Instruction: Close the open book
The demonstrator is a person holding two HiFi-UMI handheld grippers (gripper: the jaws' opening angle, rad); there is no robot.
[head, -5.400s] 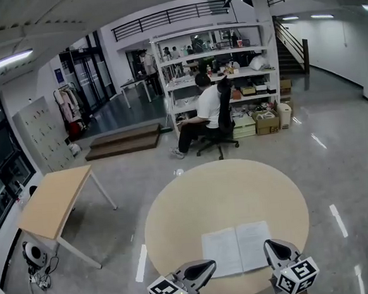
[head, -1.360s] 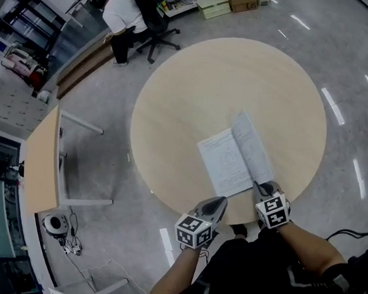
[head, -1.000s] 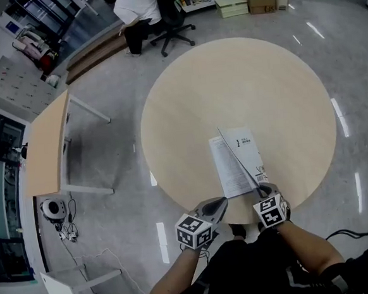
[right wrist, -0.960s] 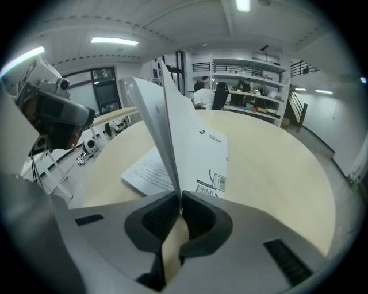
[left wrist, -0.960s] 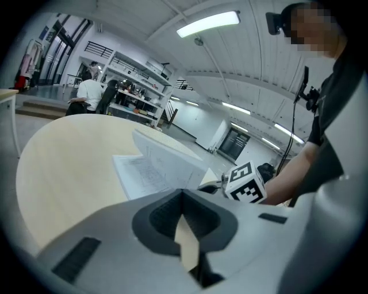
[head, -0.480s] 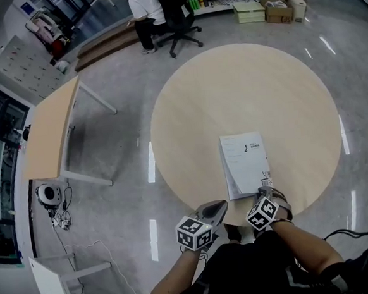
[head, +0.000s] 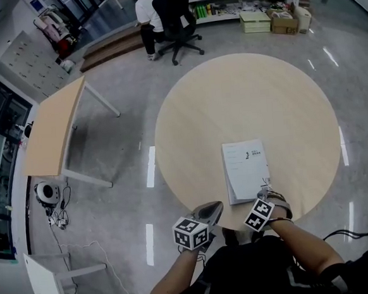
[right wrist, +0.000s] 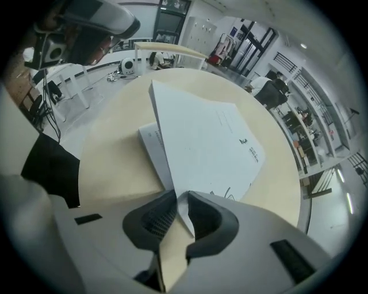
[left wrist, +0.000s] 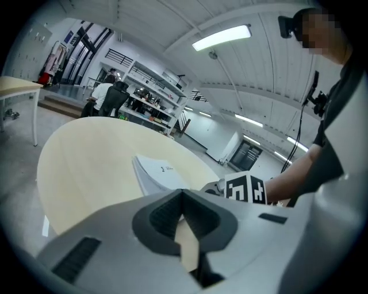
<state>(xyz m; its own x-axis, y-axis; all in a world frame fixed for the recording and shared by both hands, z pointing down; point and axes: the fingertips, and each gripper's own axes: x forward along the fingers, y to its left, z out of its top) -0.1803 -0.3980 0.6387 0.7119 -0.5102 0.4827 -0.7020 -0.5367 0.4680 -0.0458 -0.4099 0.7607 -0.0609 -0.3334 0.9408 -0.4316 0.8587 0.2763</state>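
Observation:
The white book [head: 246, 169] lies closed on the round wooden table [head: 243, 94], near its front edge. My right gripper [head: 262, 191] points steeply down at the book's near corner. In the right gripper view the front cover [right wrist: 207, 140] still stands slightly raised, and its corner sits between the jaws of my right gripper [right wrist: 181, 198]. Those jaws have just been opening, and a gap shows beside the paper. My left gripper [head: 215, 206] hovers off the table's edge, left of the book [left wrist: 156, 171]. The left gripper [left wrist: 183, 193] is shut, with nothing in it.
A rectangular wooden table [head: 53, 137] stands to the left. A person sits on an office chair [head: 164, 15] beyond the round table, by shelves and boxes [head: 269, 19]. A cabled device [head: 47, 193] and a white stool [head: 55, 280] are on the floor at left.
The right-hand cover swung up, over to the left and down onto the pages, so the open book is now closed. My right gripper rolled with it and its jaws parted slightly.

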